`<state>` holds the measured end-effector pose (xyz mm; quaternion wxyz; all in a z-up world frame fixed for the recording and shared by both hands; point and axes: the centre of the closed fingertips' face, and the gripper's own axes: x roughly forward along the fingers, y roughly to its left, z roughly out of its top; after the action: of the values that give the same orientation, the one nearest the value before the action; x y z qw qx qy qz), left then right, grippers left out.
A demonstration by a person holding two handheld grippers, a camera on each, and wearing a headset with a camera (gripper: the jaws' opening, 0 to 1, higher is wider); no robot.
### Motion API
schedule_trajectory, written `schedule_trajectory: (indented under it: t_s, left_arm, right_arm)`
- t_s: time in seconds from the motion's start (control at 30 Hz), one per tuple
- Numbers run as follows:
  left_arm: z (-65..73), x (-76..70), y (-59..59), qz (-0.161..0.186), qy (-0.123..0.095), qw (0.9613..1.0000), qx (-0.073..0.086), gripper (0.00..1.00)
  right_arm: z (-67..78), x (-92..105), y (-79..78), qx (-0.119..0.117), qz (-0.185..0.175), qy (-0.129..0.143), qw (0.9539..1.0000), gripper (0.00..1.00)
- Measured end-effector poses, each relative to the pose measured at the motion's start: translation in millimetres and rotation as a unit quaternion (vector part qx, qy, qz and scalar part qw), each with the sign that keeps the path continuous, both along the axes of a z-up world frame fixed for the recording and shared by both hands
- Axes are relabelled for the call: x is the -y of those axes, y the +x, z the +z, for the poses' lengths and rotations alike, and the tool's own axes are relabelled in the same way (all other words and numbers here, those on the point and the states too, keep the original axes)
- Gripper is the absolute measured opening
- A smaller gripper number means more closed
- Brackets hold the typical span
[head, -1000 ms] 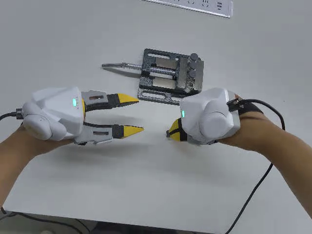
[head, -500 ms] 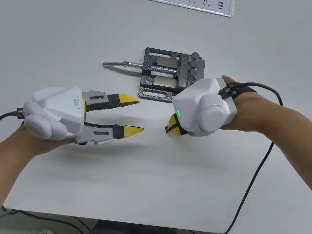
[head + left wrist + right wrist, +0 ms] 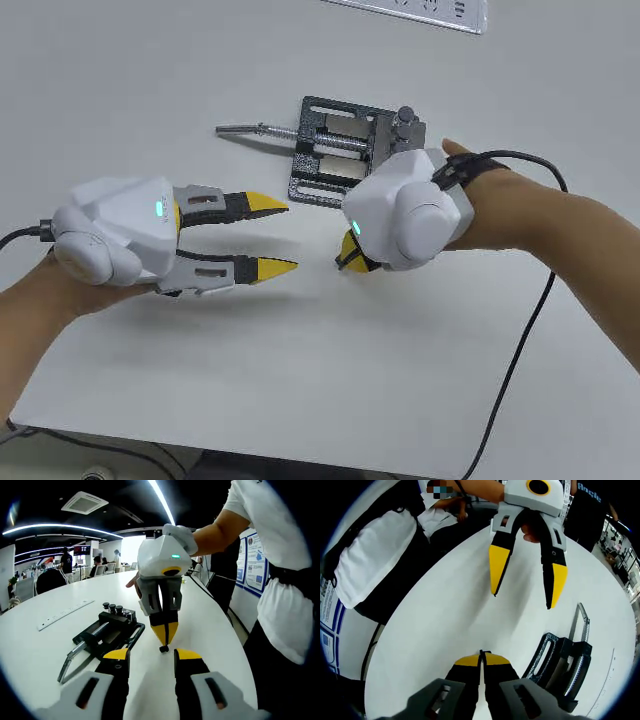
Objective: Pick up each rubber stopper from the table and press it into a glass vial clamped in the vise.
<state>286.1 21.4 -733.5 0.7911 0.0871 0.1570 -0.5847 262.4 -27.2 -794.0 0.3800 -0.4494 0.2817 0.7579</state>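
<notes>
The black vise [image 3: 340, 150] lies at the table's far middle, with several dark-capped vials [image 3: 404, 120] clamped at its right end. My right gripper [image 3: 348, 256] sits just in front of it, pointing down and left, jaws shut. In the left gripper view a small black rubber stopper [image 3: 163, 649] sits pinched at the very tip of the right gripper [image 3: 164, 641], close above the table. My left gripper [image 3: 276, 237] rests at the left, open and empty, aimed at the right one. From the right gripper view its own jaws [image 3: 481, 656] are closed, with the left gripper [image 3: 522, 598] open ahead.
A white power strip [image 3: 420, 8] lies along the table's far edge. The vise's screw handle [image 3: 250, 131] sticks out to the left. A black cable [image 3: 520, 340] trails from the right hand across the table. Other people sit far off in the room.
My right gripper has moved left and a little toward the vise, staying shut. The left gripper has stayed put and open.
</notes>
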Motion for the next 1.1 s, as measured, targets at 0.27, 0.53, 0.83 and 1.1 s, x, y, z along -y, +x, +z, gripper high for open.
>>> schedule_trajectory:
  t_s: [0.27, 0.53, 0.83, 1.1]
  left_arm:
    - [-1.5, -1.1, 1.3, 0.000, 0.000, 1.0000, -0.002, 0.33]
    - [-2.3, -1.5, 3.8, -0.002, -0.001, 1.0000, -0.003, 0.33]
    - [-3.7, -1.2, 5.7, -0.009, 0.002, 1.0000, -0.004, 0.33]
    - [-1.8, 0.6, 7.0, -0.015, 0.002, 0.9999, -0.003, 0.32]
  right_arm:
    - [-2.0, -0.1, 3.1, -0.003, 0.000, -0.006, 1.0000, 0.02]
    - [0.5, 0.7, 7.9, -0.003, -0.028, -0.004, 0.9996, 0.06]
    - [9.0, 2.6, 10.9, -0.004, -0.067, 0.012, 0.9977, 0.06]
    - [15.1, 3.2, 6.5, -0.020, -0.124, 0.032, 0.9915, 0.07]
